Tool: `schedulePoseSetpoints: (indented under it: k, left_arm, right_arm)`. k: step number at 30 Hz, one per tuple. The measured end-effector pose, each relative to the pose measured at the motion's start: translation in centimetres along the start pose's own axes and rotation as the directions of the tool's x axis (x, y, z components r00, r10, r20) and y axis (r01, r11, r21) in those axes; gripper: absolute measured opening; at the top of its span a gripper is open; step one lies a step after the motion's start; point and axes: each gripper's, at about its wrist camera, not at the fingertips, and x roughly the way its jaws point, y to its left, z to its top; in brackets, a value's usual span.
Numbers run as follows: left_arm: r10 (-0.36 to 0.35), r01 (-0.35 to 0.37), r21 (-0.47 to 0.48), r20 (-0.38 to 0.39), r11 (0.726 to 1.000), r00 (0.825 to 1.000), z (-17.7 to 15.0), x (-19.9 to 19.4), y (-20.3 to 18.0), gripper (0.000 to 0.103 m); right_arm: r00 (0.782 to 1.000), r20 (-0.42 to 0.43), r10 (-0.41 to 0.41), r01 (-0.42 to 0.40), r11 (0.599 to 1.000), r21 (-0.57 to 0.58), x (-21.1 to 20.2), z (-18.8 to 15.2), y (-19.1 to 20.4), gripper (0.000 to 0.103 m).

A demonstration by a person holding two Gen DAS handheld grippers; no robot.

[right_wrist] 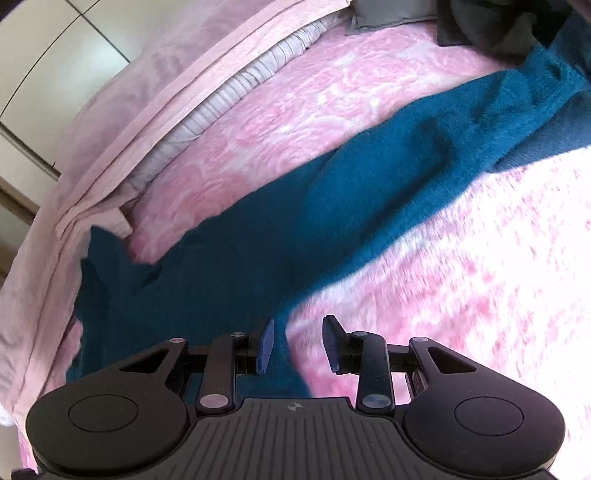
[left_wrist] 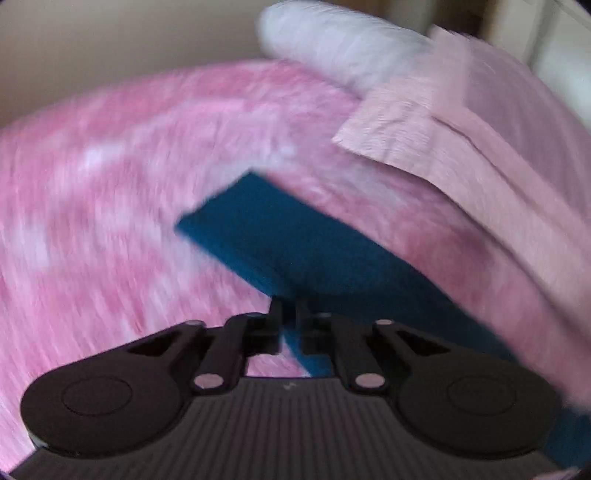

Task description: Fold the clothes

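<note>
A fuzzy teal garment (right_wrist: 332,206) lies stretched across a pink patterned blanket (right_wrist: 480,277) on a bed. In the left wrist view, which is blurred, a flat corner of the teal garment (left_wrist: 295,240) rises in front of my left gripper (left_wrist: 290,314). Its fingers are pressed together on the garment's edge. In the right wrist view my right gripper (right_wrist: 298,343) stands open just above the garment's near edge. Its left blue pad (right_wrist: 266,345) is over teal fabric, and the right one is over the blanket. Nothing sits between them.
A folded pale pink sheet (right_wrist: 147,110) and a grey-white pillow (right_wrist: 236,92) run along the bed's side, also seen as the pale pink sheet (left_wrist: 443,140) and white pillow (left_wrist: 332,44). Dark grey clothes (right_wrist: 498,26) lie at the far end. White cupboard doors (right_wrist: 44,66) stand beyond.
</note>
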Motion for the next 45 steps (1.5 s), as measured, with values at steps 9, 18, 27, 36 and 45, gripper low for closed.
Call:
schedulePoseSetpoints:
  k: [9,18,27,36,45]
  left_arm:
    - [0.144,-0.211,0.442,0.179,0.872,0.973,-4.0,-1.3,2.4,0.011]
    - [-0.073,0.098,0.515,-0.067,0.851,0.995,-9.7,-12.2,6.5,0.021]
    - [-0.368,0.547,0.261,-0.509,0.796,0.778,-23.9,-24.9,8.9,0.037]
    - [-0.361,0.532,0.27,-0.489,0.803,0.794,-29.5,-27.8,7.7,0.006]
    - [-0.358,0.516,0.35,-0.426,0.782,0.831,-28.1,-30.9,9.0,0.006]
  right_arm:
    - [0.998,-0.01,-0.062,0.062,0.997,0.034,-5.0,-4.8,-3.2,0.033]
    - [0.996,-0.063,-0.071,0.071,0.997,0.004,-12.8,-9.2,-6.3,0.075]
    - [0.954,-0.297,-0.029,-0.01,0.992,-0.128,-14.7,-15.2,-8.9,0.075]
    - [0.944,-0.331,0.01,-0.095,0.965,-0.243,-14.8,-17.1,-10.9,0.047]
    - [0.942,-0.325,-0.087,-0.038,0.932,-0.359,-16.8,-16.3,-10.0,0.005]
